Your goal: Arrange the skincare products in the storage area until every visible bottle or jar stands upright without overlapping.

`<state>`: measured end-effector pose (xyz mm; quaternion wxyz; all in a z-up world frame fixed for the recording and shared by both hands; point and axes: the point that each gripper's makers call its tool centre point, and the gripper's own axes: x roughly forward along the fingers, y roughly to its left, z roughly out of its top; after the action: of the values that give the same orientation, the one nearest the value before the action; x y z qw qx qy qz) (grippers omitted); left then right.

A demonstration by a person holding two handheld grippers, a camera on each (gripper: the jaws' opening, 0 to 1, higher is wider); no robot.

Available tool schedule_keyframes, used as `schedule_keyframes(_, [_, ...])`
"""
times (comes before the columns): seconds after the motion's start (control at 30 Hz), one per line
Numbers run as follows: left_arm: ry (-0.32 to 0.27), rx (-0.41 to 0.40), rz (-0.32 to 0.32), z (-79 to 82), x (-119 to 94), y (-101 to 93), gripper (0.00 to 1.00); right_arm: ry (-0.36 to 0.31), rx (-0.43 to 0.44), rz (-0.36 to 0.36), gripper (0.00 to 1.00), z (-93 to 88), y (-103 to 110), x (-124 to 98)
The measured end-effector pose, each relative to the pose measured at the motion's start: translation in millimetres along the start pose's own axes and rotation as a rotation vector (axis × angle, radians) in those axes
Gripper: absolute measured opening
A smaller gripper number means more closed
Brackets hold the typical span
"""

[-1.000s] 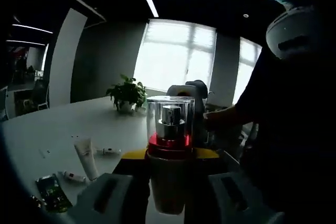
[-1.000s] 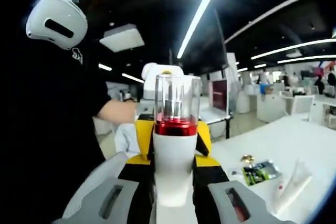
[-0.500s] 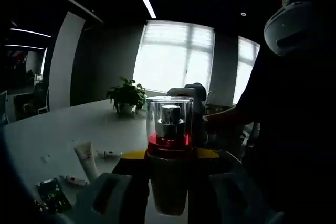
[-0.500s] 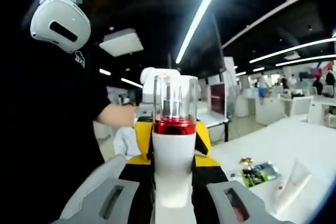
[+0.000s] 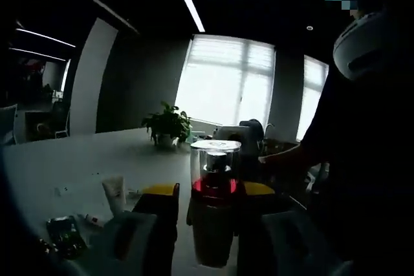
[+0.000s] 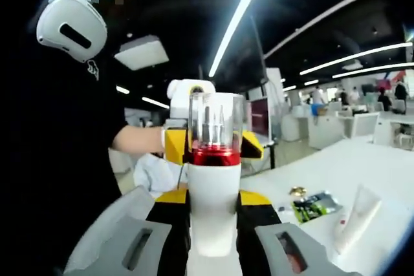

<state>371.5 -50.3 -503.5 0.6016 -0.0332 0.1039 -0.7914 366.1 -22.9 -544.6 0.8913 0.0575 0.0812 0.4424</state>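
While both grippers are raised level above the white table (image 6: 381, 166), the right gripper (image 6: 213, 237) clamps the white body of an upright pump bottle (image 6: 214, 179) with a red collar and clear cap. The left gripper (image 5: 210, 234) faces it, jaws narrowly parted beside the bottle's base, contact unclear. Farther off, a white tube (image 6: 356, 218) and a green packet (image 6: 314, 205) lie on the table.

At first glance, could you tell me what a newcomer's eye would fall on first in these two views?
The eye goes first to the pump bottle, white-bodied with a red collar and clear cap, upright in mid-air at the centre of both views. The right hand-held gripper clasps its base from below, with the left hand-held gripper closed on it too. Behind it lie a white tube and a green packet on the white table.
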Motion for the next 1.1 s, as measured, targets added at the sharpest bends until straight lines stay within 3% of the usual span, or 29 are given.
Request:
schedule_keyframes(0.2, [0.0,-0.012,0.049,-13.2,-3,5.6,0.47,0.002,0.006,-0.034,0.17,-8.4,-14,-7])
schedule_keyframes(0.33, [0.033,-0.014,0.104,-29.3,-2,9.3,0.54,0.003,-0.002,-0.048,0.17,-11.3,-24,-11])
schedule_keyframes(0.6, [0.046,-0.047,0.204,-54.3,-10,18.8,0.76,-0.008,0.007,-0.095,0.18,-21.2,-49,-22])
schedule_keyframes(0.87, [0.054,-0.085,0.299,-70.3,-18,41.2,0.85,0.008,0.007,-0.131,0.18,-35.2,-74,-32])
schedule_keyframes(1.1, [0.07,-0.088,0.341,-81.0,-22,52.6,0.95,0.017,0.003,-0.142,0.18,-49.8,-90,-38])
